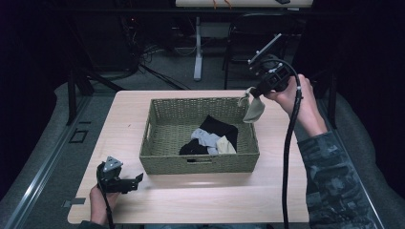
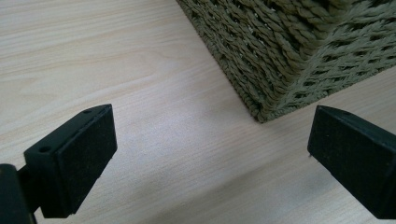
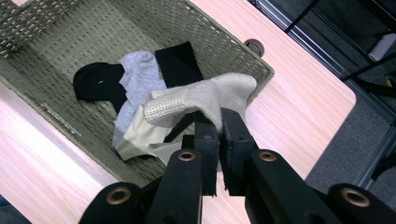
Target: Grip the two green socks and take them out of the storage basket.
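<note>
Low in the frame, the left gripper sits wide open (holding nothing) beside the basket. Upper right, the right gripper pinches a beige sock over the basket's corner.

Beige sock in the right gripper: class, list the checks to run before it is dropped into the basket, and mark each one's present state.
1. Right gripper shut on the beige sock: ok.
2. Sock hanging free of the table: ok.
3. Sock over the basket interior: not ok, it hangs at the far right corner.
4. Room among the socks inside: ok.
5. Left gripper open, outside the basket: ok.
</note>
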`<state>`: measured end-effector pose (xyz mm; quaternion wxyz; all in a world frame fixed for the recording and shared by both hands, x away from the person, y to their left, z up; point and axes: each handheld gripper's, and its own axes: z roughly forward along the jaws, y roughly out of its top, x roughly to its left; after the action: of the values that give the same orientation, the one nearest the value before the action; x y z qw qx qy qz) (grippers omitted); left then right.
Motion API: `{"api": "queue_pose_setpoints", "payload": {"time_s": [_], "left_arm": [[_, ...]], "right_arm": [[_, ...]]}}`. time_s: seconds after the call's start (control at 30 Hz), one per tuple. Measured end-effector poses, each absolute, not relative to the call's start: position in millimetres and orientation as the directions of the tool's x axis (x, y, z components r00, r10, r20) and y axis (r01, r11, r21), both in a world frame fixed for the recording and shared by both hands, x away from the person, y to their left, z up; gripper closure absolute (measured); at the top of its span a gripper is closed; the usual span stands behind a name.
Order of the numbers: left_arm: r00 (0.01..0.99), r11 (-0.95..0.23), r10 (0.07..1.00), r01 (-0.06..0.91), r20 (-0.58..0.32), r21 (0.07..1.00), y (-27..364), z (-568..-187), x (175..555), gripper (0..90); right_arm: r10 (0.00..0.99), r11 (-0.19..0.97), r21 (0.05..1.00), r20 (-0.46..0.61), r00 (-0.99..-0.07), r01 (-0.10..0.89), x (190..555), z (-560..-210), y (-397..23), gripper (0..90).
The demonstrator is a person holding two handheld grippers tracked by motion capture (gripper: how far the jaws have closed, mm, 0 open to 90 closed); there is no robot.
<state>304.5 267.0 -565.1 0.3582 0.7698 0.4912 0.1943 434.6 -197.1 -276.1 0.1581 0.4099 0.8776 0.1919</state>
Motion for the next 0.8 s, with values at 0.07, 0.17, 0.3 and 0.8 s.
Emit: {"api": "queue_pose_setpoints", "payload": {"time_s": [0.07,0.17,0.3,0.8], "left_arm": [[0.442,-0.264,0.895,0.617,-0.05,0.742,267,-565,305,1.3],[0.441,-0.259,0.896,0.618,-0.054,0.742,267,-565,305,1.3],[0.44,-0.259,0.896,0.618,-0.054,0.742,267,-565,305,1.4],[0.442,-0.259,0.895,0.614,-0.053,0.745,266,-565,304,1.3]], "right_arm": [[0.788,0.579,0.473,-0.115,-0.605,0.665,434,-275,-204,86.6],[0.804,0.556,0.486,-0.109,-0.585,0.674,432,-274,-215,86.6],[0.824,0.534,0.487,-0.118,-0.554,0.691,431,-275,-230,86.6],[0.881,0.458,0.457,-0.116,-0.46,0.762,430,-308,-274,86.6]]}}
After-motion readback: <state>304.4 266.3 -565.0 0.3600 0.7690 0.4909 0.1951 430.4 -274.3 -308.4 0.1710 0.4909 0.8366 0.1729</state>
